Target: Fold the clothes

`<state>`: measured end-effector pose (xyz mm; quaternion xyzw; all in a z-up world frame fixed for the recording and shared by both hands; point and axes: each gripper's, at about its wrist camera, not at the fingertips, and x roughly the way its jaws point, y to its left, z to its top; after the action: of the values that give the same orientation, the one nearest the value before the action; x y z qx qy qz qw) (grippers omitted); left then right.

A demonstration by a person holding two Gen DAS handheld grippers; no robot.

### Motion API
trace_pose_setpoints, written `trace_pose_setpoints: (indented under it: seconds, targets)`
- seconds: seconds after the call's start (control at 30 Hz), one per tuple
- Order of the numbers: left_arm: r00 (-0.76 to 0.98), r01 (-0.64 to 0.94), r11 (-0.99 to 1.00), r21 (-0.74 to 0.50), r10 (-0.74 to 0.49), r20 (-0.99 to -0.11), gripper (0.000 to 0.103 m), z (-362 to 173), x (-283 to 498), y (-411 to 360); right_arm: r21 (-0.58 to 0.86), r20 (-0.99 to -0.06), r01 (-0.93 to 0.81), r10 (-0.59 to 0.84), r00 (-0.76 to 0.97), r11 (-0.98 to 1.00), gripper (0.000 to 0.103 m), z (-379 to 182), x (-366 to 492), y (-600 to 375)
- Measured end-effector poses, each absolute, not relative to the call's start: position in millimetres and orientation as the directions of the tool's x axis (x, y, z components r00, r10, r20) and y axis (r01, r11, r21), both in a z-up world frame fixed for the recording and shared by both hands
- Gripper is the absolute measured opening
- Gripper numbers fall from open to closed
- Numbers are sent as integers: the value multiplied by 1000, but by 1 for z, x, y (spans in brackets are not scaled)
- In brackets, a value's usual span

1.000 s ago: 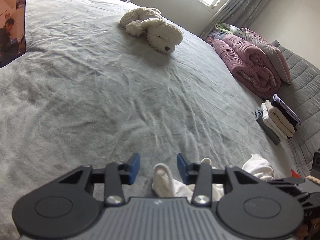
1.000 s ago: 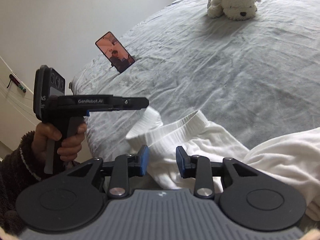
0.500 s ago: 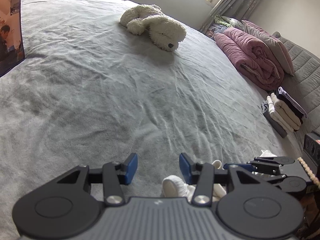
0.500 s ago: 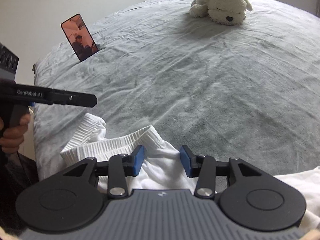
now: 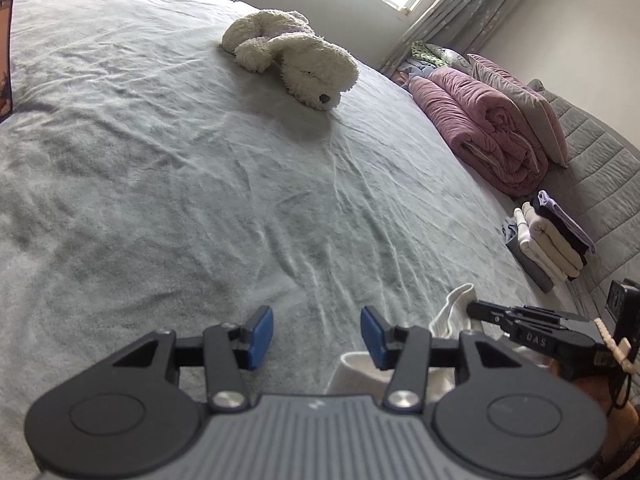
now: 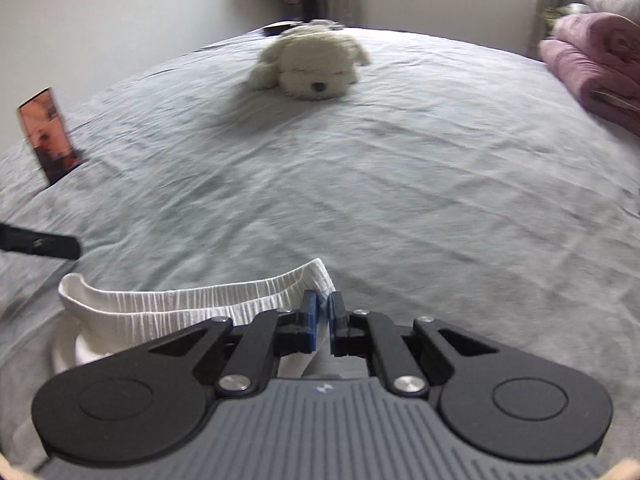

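Pinching the ribbed hem of the white garment (image 6: 192, 304), well short of the plush dog (image 6: 312, 64), our right hand-held gripper (image 6: 320, 322) grips soft, light, floppy cloth; the left hand-held gripper (image 5: 316, 336) gapes wide.

White ribbed garment (image 6: 192, 304), crumpled on bed

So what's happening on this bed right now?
A person is folding a white garment on a grey bed with two handheld grippers. The right gripper has pinched the ribbed waistband at one end. The left gripper hangs open over bare sheet, holding nothing. A plush dog lies farther up the bed.
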<state>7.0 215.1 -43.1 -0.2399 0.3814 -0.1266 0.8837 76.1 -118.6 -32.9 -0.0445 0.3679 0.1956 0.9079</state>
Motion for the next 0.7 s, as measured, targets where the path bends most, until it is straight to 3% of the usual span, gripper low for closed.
trace_pose_setpoints:
  seconds: [0.13,0.33,0.47,0.5,0.57,0.6,0.63,0.7]
  targets:
    - [652,42,823,-566,-452,-609,52,-49,16,213,80,-699,-292,263,665,953,7,-39,90,-143]
    - [567,78,744,-663,-580,-584,53,-58,26,202,71,-703,-311,269,658,948,7,-42,90,-141]
    - [548,79,732,-676,-599,-584,51,-64,28,186,74,-705,-310,270,655,948,7,-41,91,-142]
    - [554,77,739,-669,-589,-588,48,-65,28,182,75,-705,-309,270,656,948,7,-41,91,-142]
    - [573,58,776,-628,-541,-616,22,-63,28,173,71,-709,-309,266,653,948,7,-41,92,-140]
    - [586,45,798,-600,-508,-631,15,-62,27,169,65,-714,-311,262,649,948,7,-40,93,-139]
    - [597,32,811,-585,-484,-639,8,-61,25,167,50,-722,-319,255,643,946,7,-38,96,-135]
    - [613,3,821,-571,-453,-648,6,-57,23,163,8,-737,-344,238,633,939,7,-33,105,-124]
